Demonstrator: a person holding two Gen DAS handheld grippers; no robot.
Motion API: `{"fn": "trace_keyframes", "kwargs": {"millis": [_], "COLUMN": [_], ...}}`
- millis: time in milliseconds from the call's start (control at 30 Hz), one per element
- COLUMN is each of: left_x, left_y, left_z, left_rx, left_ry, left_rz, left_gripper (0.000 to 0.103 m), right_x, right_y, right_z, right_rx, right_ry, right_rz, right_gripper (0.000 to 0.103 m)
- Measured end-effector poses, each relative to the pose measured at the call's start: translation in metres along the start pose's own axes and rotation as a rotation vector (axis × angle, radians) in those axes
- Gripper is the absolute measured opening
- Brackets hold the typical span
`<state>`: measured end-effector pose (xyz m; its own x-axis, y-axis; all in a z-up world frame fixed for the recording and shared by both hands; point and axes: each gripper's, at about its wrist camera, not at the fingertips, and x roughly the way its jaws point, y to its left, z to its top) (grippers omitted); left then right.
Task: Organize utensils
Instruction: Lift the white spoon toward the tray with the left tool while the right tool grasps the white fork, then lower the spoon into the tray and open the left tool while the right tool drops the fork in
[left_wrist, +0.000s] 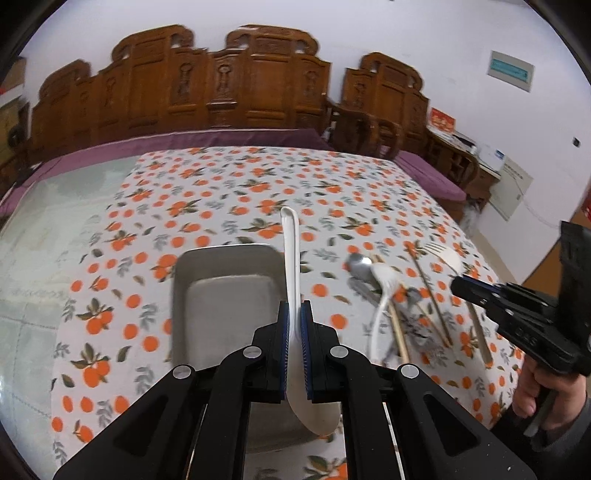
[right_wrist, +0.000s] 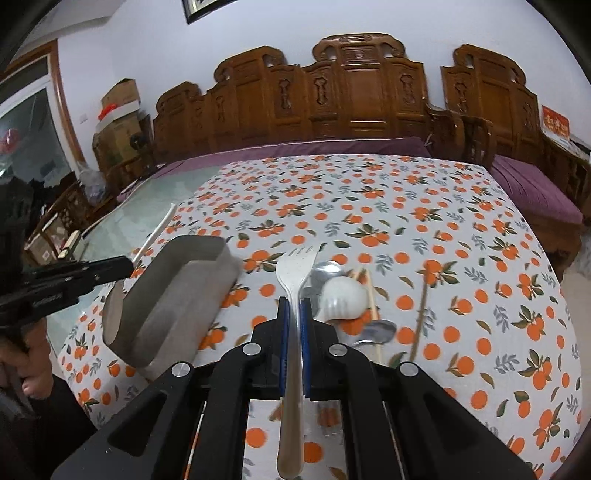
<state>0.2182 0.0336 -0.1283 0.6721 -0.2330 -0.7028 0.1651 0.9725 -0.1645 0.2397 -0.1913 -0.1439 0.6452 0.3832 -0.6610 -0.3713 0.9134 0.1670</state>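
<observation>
White spoon (left_wrist: 291, 258) clamped in left gripper (left_wrist: 294, 314); right gripper (right_wrist: 294, 310) grips fork (right_wrist: 295, 273).

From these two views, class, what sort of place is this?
Probably a home living or dining room: a carved wooden bench with purple cushions, an orange-patterned tablecloth, and a grey metal tray beside loose cutlery.

Beside one grey rectangular metal tray (left_wrist: 225, 295) on the orange-print tablecloth (left_wrist: 240, 184): two white plastic spoons (left_wrist: 384, 291), two shiny steel spoons (left_wrist: 360, 266), one cream fork (right_wrist: 295, 273), several wooden chopsticks (left_wrist: 430, 295).
</observation>
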Motion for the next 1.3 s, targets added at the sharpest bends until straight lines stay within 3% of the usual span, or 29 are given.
{"fn": "trace_keyframes", "kwargs": {"millis": [300,600,833,1033,1300], "left_x": [0.030,0.049,0.031,-0.007,-0.024], "left_y": [0.033,0.043,0.048,0.057,0.079], "left_z": [-0.012,-0.020,-0.010,0.009,0.017], "left_rx": [-0.033,-0.033,-0.050,-0.026,-0.023], "left_ry": [0.102,0.168,0.130,0.025,-0.007], "left_rz": [0.050,0.069,0.046,0.080,0.124], "left_gripper": [0.005,0.006,0.007,0.016,0.016], "right_x": [0.007,0.020,0.031,0.045,0.078], "right_y": [0.046,0.078,0.094,0.107,0.134], "right_z": [0.009,0.014,0.022,0.031,0.034], "right_rx": [-0.057,-0.093,-0.121,-0.105,-0.103], "right_ry": [0.020,0.066,0.087,0.100,0.131], "right_rz": [0.002,-0.007,-0.018,0.007,0.055], "right_gripper": [0.007,0.007,0.007,0.007,0.007]}}
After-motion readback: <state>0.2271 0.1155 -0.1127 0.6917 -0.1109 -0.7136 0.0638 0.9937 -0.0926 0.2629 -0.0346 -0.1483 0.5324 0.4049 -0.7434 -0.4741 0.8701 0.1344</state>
